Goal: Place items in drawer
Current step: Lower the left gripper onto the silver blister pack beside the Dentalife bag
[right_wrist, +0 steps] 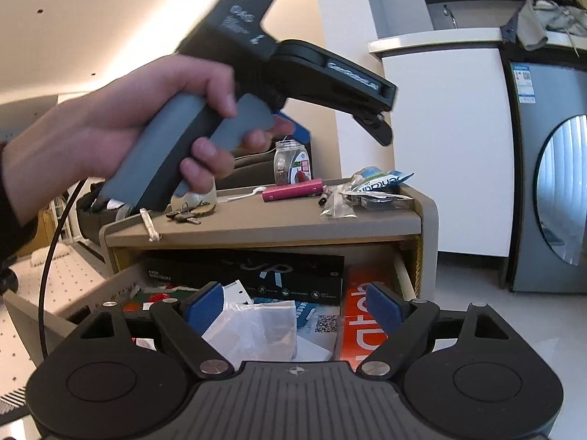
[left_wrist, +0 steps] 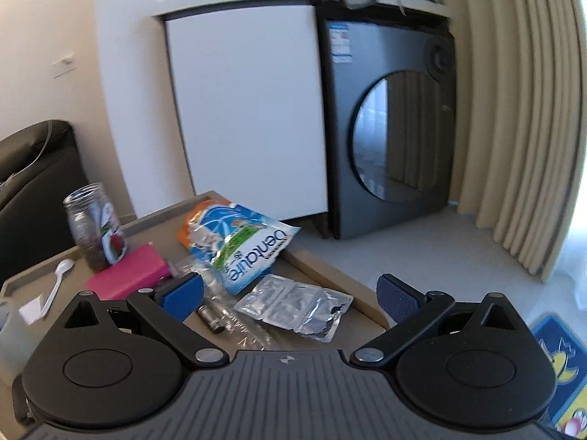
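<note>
My left gripper is open above the low cabinet's top, with nothing between its pads. Below it lie a silver foil blister pack, a blue-and-white snack bag, a clear bag with a metal cylinder, a pink box, a glass jar and a white spoon. My right gripper is open over the pulled-out drawer. A crumpled clear plastic bag lies in the drawer between its fingers, on a black box and an orange box.
A hand holds the left gripper above the cabinet top, where keys also lie. A white cupboard, a grey washing machine and a beige curtain stand behind. A cable hangs at left.
</note>
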`<state>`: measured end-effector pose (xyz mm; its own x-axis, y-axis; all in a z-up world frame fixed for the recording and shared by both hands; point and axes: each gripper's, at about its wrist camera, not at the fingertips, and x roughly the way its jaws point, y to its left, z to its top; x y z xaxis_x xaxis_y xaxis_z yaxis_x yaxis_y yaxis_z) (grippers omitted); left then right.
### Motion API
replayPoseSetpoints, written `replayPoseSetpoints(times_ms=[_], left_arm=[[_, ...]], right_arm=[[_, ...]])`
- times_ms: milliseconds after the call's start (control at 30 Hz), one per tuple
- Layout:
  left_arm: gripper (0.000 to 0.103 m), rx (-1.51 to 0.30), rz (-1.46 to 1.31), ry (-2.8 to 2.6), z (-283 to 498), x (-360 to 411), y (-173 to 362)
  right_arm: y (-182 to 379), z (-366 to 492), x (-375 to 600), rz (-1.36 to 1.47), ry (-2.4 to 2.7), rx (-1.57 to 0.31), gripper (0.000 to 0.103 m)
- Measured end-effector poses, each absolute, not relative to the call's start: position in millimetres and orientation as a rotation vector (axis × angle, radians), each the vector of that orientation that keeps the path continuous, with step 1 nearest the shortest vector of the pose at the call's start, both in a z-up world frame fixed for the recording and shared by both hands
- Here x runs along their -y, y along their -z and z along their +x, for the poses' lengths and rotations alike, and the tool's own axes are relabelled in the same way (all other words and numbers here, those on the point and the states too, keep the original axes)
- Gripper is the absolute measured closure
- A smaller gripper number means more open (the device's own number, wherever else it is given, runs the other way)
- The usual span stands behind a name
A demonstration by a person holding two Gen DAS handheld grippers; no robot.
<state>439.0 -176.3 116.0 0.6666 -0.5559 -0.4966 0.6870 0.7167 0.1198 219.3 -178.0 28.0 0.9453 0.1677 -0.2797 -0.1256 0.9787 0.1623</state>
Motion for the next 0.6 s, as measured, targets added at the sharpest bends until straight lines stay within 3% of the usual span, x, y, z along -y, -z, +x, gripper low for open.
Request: replayPoseSetpoints(times_ms=[600], left_arm=[[0.0, -0.487, 0.521, 0.845, 475.3, 200.0, -89.9]], right_arm=[[-28.3, 214.2, 185.8, 0.2, -0.18, -0.252, 0.016]])
